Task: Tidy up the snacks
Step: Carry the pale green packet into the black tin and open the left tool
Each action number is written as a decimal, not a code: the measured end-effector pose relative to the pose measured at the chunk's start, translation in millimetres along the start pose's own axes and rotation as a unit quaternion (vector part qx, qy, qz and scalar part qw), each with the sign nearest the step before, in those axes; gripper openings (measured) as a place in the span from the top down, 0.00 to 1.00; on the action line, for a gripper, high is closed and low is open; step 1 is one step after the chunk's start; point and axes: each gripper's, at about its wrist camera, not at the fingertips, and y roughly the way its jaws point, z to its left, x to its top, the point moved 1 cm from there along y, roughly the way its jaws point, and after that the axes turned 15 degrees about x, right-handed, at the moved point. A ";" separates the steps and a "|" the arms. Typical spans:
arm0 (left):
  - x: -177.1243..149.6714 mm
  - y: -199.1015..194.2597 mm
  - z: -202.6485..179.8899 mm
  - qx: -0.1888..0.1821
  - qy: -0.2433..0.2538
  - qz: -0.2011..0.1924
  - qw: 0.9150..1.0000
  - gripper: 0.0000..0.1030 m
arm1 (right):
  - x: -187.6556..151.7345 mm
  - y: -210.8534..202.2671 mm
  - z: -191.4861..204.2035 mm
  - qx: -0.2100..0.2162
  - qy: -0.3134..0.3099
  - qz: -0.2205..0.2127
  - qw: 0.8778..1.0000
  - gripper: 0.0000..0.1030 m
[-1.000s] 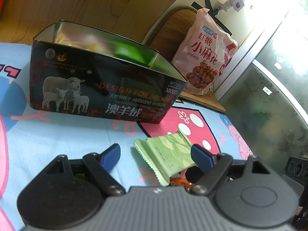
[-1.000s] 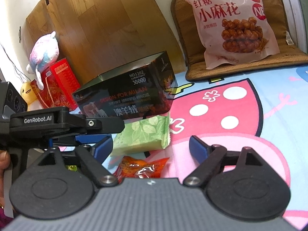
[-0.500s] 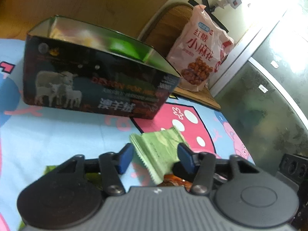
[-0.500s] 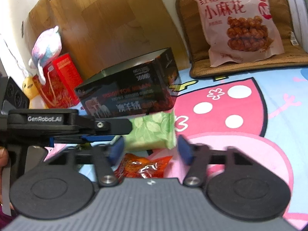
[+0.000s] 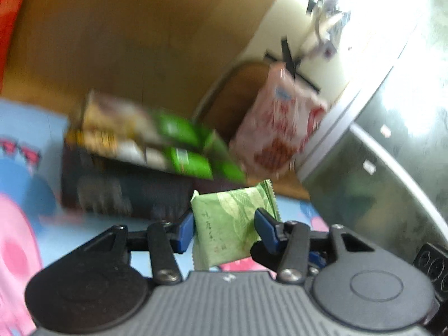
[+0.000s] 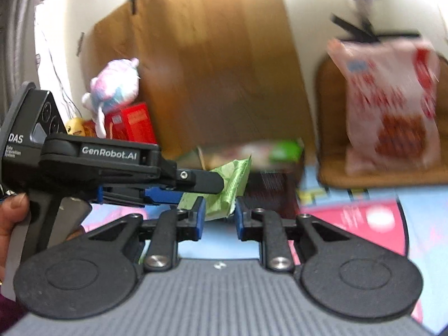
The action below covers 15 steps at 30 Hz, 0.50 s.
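My left gripper is shut on a light green snack packet and holds it up off the mat, in front of the dark tin box. The box holds several snack packs, some green. In the right wrist view the left gripper's body crosses from the left with the green packet in it. My right gripper sits just below that packet with its blue pads a narrow gap apart; whether it grips the packet's lower edge I cannot tell. Both views are motion-blurred.
A pink bag of twisted snacks leans on a brown cushion behind the box. A wooden board stands against the wall, with a plush toy and red box at left. A cartoon mat covers the floor.
My left gripper closed on the green packet and lifted it off the mat toward the tin box. My right gripper's jaws narrowed and rose, leaving the orange snack out of view.
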 end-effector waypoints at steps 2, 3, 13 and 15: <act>19.5 0.6 2.6 0.016 0.004 -0.015 1.000 0.56 | 15.4 20.6 -11.0 0.008 0.004 0.002 1.000 0.74; 29.4 3.6 4.6 0.027 0.007 -0.024 0.999 0.56 | 22.0 34.7 -18.7 0.008 0.007 0.006 1.000 0.72; 49.6 27.5 41.4 0.066 -0.028 -0.020 0.997 0.51 | 12.2 34.7 -39.8 -0.021 0.050 0.000 0.999 0.53; 36.6 10.2 47.9 0.060 -0.030 -0.031 0.997 0.51 | 0.8 19.8 -38.1 -0.006 0.070 0.004 0.998 0.53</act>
